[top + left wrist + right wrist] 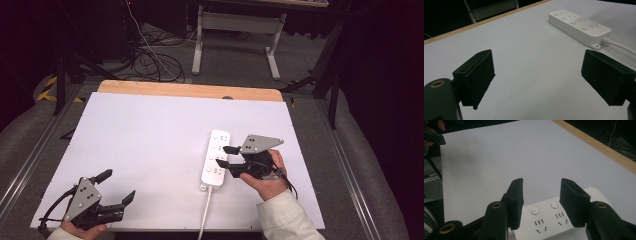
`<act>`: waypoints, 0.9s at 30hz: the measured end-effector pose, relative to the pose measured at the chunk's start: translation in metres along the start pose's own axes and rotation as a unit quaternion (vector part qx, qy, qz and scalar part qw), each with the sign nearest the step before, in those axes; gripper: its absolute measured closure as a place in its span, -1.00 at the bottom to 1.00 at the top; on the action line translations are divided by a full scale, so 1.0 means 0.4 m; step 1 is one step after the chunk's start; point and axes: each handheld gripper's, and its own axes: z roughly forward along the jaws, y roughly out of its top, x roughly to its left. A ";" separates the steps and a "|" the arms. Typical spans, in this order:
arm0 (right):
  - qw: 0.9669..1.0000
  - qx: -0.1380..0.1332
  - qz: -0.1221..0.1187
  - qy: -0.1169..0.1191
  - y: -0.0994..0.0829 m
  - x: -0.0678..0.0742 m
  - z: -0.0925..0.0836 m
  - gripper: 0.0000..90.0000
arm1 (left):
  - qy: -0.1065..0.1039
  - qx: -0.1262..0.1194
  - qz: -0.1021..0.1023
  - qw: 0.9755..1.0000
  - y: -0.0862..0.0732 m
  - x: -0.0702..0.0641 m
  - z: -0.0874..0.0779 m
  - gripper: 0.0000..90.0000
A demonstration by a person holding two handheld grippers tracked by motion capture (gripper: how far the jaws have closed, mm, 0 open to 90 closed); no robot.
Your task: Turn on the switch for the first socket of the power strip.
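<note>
white power strip (216,159) lay flat on the white table (150,145), right of centre, long axis running away from the person; its white cord (205,210) left the near end and ran off the near table edge; sockets and round buttons faced up.

right gripper (224,156) sat at the strip's right side, held by the right hand (267,175), pointing left across the strip; jaws were parted with nothing between them, released; in the high view both jaw tips overlapped the strip's right edge around its middle; whether they touched it or hovered above, couldn't tell; grey three-cornered plate (259,143) on top, cable trailing toward the sleeve (285,215). in the right gripper view the right gripper (541,195) had the strip (554,220) just below and behind the jaws, two socket groups and two buttons visible in the gap.

left gripper (120,186) was at the near-left corner of the table, well apart from the strip, held by the left hand (80,227); jaws spread wide, released, holding nothing; pointed right and slightly away. in the left gripper view the left gripper (537,75) framed bare table surface, with the strip (579,25) farther off at upper right and its cord (621,47) running out of frame on the right.

wood strip (190,90) showed along the table's far edge; loose cables (150,60) and a desk frame (235,35) stood on the floor beyond.
</note>
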 end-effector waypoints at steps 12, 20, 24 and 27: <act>0.999 0.010 0.046 0.020 -0.002 -0.025 0.053 0.89 | 0.003 0.003 0.004 1.000 0.000 -0.001 0.001 -0.72; 0.996 0.033 0.076 0.021 -0.008 -0.029 0.094 1.00 | 0.004 0.003 0.004 1.000 -0.001 -0.001 0.000 -0.72; 0.995 0.053 0.087 0.023 -0.013 -0.031 0.114 1.00 | 0.003 0.003 0.005 1.000 -0.001 0.000 0.001 -0.72; 0.994 0.063 0.092 0.025 -0.015 -0.032 0.122 1.00 | 0.003 0.003 0.005 1.000 -0.001 0.000 0.001 -0.72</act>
